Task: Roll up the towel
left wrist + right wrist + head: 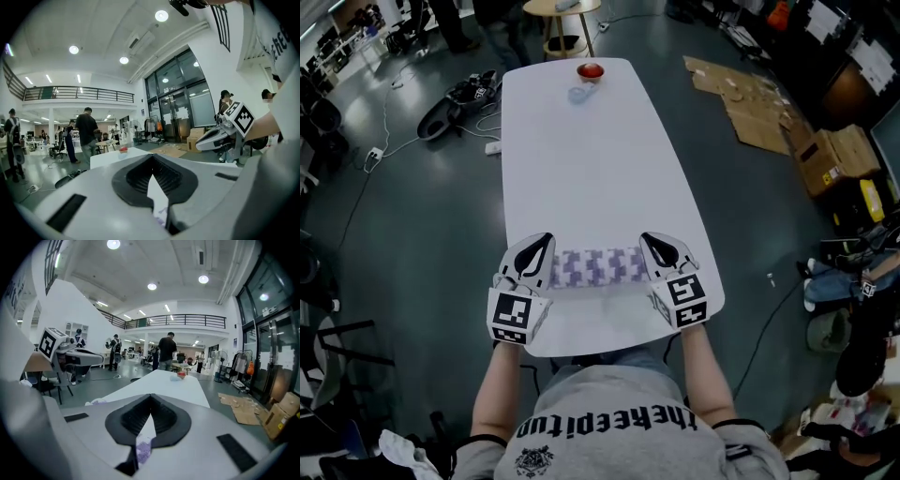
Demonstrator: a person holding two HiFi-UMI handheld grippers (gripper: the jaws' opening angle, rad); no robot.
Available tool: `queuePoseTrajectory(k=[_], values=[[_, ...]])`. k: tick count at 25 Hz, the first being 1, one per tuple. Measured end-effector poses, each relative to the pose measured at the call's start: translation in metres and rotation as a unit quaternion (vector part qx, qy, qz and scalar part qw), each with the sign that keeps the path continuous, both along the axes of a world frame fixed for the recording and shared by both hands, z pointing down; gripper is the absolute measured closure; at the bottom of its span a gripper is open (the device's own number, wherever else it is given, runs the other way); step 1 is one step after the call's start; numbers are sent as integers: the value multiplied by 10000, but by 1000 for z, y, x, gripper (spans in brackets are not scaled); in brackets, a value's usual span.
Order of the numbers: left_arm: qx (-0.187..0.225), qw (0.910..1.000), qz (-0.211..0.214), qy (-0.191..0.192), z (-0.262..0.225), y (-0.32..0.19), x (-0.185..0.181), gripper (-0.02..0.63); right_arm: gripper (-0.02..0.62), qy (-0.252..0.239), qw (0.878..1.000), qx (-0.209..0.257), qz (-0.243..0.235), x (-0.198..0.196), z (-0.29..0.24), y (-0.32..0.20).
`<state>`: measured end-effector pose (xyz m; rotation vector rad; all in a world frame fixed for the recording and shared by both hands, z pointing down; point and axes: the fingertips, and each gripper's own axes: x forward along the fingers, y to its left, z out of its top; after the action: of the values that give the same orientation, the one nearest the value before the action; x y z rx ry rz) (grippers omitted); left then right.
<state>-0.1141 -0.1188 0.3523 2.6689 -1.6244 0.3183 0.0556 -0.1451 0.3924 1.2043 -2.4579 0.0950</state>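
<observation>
Left gripper (151, 164): jaws clenched, a sliver of pale purple cloth nipped at their base. Right gripper (150, 405): jaws likewise closed, a tuft of purple cloth pinched between them. Both grasp the towel (598, 266), one at each end.

The towel, purple-and-white checked, stretches as a narrow band between the two grippers over the near end of the white counter (581, 159). Whether it hangs clear of the surface is unclear. A small red object (591, 70) sits well apart at the far end.

Step in hand, by judgement: the opening of the roll, with one edge gripped at both ends. The next move calls for both grippers turning that edge over together, evenly and under matched tension, so the roll starts straight.
</observation>
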Motion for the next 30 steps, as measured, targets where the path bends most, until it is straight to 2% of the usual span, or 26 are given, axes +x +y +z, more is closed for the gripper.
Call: queuePoseTrajectory(k=[13,25,30], values=[[643,9964,-371,420,-65,37,-8,601,592,-317,9946,904,395,12,-73,42],[1341,9862,-544,802,-123,82,-21,601,592,-719,9805,1641,807,37,-133,86],[1539,9829,-601,815,-139,104,-25,601,592,-781,9728,1946,985,46,-153,106]])
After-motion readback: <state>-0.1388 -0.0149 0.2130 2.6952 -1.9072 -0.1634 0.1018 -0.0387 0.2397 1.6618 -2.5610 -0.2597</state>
